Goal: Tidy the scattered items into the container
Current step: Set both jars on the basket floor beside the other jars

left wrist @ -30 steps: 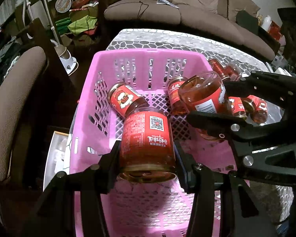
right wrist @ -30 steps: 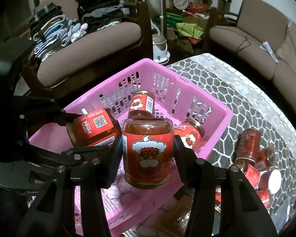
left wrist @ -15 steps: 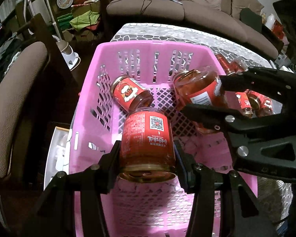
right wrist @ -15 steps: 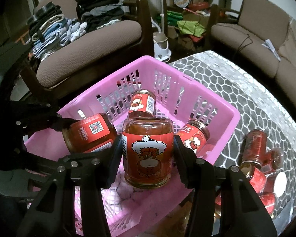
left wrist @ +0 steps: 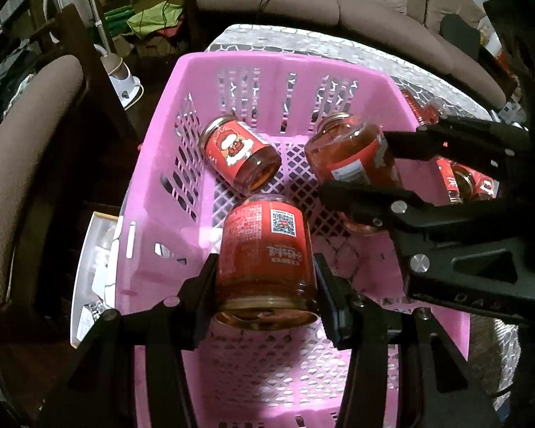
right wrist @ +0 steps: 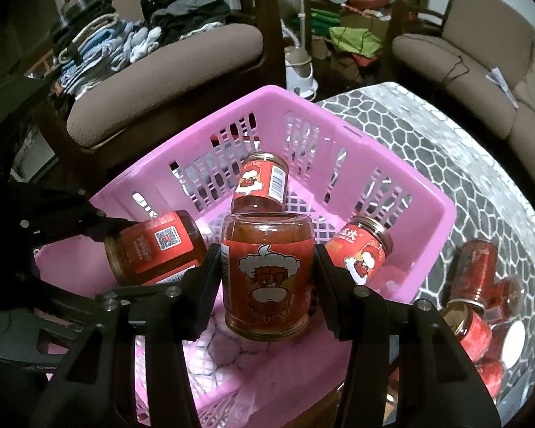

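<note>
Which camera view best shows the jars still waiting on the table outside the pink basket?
The right wrist view: the leftover jars lie piled beside the pink basket, mostly unobstructed. In the left wrist view only slivers of them show behind the right hand-held gripper.

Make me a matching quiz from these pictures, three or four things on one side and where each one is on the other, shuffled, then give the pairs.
1. jar with the QR code
2. jar with the cartoon face
3. pink basket
4. loose jars

A. on the patterned table, outside the basket
B. in the left gripper
C. under both grippers
D. in the right gripper

Pairs: 1-B, 2-D, 3-C, 4-A
</note>
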The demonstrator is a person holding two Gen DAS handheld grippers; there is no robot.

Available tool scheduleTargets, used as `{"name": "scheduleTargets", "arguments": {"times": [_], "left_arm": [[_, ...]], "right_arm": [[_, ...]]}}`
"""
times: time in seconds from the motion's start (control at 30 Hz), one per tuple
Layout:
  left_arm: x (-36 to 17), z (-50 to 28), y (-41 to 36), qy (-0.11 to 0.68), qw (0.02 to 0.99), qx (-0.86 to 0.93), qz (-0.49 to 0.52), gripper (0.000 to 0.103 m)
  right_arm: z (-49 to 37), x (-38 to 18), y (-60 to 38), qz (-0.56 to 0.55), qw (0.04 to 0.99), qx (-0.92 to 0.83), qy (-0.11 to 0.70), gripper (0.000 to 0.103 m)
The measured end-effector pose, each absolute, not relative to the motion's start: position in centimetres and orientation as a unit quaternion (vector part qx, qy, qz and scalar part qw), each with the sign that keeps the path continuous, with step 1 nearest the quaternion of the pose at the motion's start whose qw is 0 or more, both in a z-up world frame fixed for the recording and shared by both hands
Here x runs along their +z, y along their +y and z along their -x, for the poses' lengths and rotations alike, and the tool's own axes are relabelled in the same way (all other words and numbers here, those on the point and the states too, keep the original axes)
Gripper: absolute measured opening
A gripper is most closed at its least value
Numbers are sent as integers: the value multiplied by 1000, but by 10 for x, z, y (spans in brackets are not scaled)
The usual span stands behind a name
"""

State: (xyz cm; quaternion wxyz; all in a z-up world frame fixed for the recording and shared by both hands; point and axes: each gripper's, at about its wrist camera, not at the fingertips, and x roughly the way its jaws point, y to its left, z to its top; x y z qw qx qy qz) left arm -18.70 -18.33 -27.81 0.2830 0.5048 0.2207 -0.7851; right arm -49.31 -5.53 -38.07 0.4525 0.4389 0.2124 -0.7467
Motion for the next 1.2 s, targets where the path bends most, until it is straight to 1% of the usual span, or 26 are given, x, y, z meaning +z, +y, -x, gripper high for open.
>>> {"name": "scheduleTargets", "arguments": {"times": [0.33, 0.57, 0.87, 1.2], "left_arm": [[-277, 185, -183, 230, 273, -782, -511, 50], [-277, 185, -172, 237, 247, -783, -519, 50], [-285, 189, -178, 242, 255, -774, -527, 50], [-291, 188, -178, 250, 253, -765, -537, 50]], "right_arm": [[495, -393, -62, -453, 451, -732, 236, 47], [496, -394, -60, -460, 448, -730, 235, 47], [488, -391, -62, -470, 446, -716, 260, 47], [484, -394, -68, -477, 441, -713, 266, 47]]}}
